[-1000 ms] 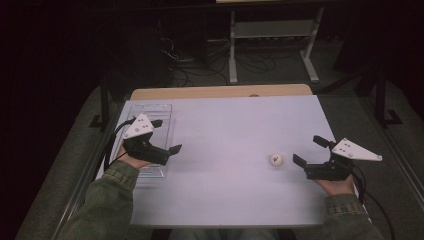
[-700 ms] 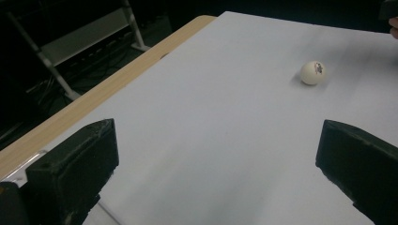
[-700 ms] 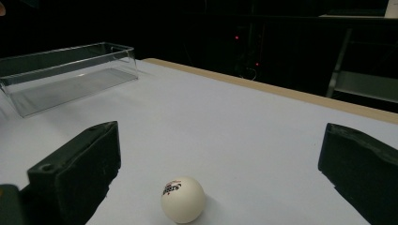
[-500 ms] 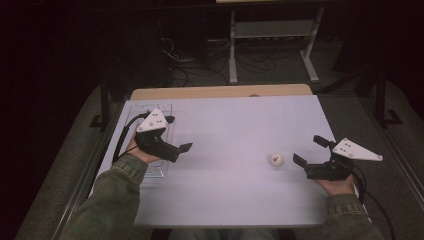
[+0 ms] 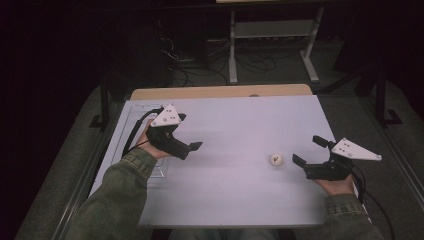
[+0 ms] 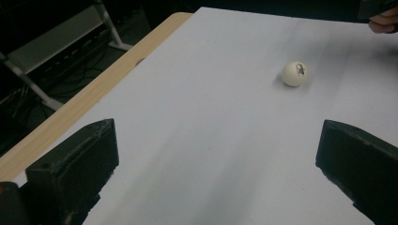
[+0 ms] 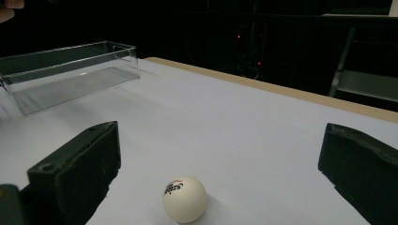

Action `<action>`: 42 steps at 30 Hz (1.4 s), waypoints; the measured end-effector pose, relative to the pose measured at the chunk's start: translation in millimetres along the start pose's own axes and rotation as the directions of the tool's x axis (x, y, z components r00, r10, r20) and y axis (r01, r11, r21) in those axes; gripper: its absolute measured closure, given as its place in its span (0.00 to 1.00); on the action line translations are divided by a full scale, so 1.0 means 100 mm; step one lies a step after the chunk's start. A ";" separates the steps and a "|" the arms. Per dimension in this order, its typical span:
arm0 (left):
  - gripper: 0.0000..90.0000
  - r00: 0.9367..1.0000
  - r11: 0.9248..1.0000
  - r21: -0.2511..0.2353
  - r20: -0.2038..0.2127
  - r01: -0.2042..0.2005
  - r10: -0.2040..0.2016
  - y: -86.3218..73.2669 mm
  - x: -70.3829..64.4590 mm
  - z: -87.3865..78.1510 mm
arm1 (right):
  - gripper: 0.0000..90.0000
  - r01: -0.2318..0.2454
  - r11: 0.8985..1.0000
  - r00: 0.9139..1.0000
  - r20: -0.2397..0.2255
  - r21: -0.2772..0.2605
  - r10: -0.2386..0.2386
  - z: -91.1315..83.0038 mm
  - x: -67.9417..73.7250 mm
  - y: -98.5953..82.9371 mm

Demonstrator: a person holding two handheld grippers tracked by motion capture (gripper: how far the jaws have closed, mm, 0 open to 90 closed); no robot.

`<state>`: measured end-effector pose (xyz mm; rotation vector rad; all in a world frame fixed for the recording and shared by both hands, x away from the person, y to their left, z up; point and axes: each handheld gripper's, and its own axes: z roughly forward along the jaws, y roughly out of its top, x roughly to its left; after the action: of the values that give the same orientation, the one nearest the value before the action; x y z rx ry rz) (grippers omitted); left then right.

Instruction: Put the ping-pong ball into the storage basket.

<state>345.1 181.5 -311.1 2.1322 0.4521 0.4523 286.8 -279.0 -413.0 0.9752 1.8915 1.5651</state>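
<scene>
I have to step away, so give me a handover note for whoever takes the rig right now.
Left gripper: open, holds nothing, beside the clear tray at the table's left.
Right gripper: open, holds nothing, fingers aimed at the white ball, just short of it.
Ball lies loose on the white table top; tray looks empty.
Done: nothing grasped. Left: probably grasp the ball and put it in the tray.

White ball (dark logo), black tools

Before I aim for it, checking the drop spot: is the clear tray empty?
Empty: the clear tray shows only its bare floor; the ball lies outside, on the table.
</scene>
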 end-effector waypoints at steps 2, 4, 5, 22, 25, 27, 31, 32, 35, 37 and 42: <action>0.00 1.000 1.000 0.005 0.010 -0.006 0.006 0.02 -0.01 0.03 | 0.00 0.002 1.000 1.000 0.000 0.002 -0.002 0.00 0.00 0.00; 0.00 1.000 1.000 0.008 0.022 -0.008 0.008 0.05 -0.03 0.07 | 0.00 0.001 1.000 1.000 -0.001 0.005 -0.001 0.00 0.00 0.00; 0.00 1.000 1.000 0.010 0.027 -0.015 0.015 0.06 -0.03 0.09 | 0.00 0.002 1.000 1.000 -0.001 0.005 -0.002 0.00 0.00 0.00; 0.00 0.993 0.997 0.030 0.093 -0.072 0.069 0.29 -0.12 0.35 | 0.00 -0.001 1.000 1.000 -0.009 0.009 0.001 0.01 0.00 -0.01; 0.00 0.992 0.997 0.035 0.100 -0.076 0.072 0.30 -0.13 0.38 | 0.00 -0.001 1.000 1.000 -0.009 0.010 0.001 0.01 0.01 -0.01; 0.00 0.992 0.996 0.036 0.104 -0.077 0.073 0.31 -0.14 0.40 | 0.00 0.000 1.000 1.000 -0.011 0.010 0.000 0.02 0.01 -0.01; 0.00 0.990 0.995 0.042 0.115 -0.086 0.081 0.35 -0.16 0.46 | 0.00 0.002 1.000 1.000 -0.011 0.011 -0.002 0.02 0.01 -0.01; 0.00 0.990 0.995 0.042 0.115 -0.086 0.081 0.35 -0.16 0.46 | 0.00 0.002 1.000 1.000 -0.011 0.011 -0.002 0.02 0.01 -0.01; 0.00 0.987 0.994 0.042 0.132 -0.102 0.095 0.40 -0.21 0.51 | 0.00 0.002 1.000 1.000 -0.010 0.012 -0.002 0.02 0.01 -0.01; 0.00 0.986 0.994 0.037 0.138 -0.103 0.097 0.41 -0.23 0.53 | 0.00 0.005 1.000 1.000 -0.011 0.013 -0.005 0.02 0.01 -0.01; 0.00 0.983 0.993 0.046 0.150 -0.113 0.105 0.44 -0.26 0.59 | 0.00 0.006 1.000 1.000 -0.011 0.018 -0.006 0.03 0.02 -0.01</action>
<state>357.1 104.2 -311.3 2.2327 0.2674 0.3444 287.4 -276.1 -414.4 0.9698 1.9172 1.5550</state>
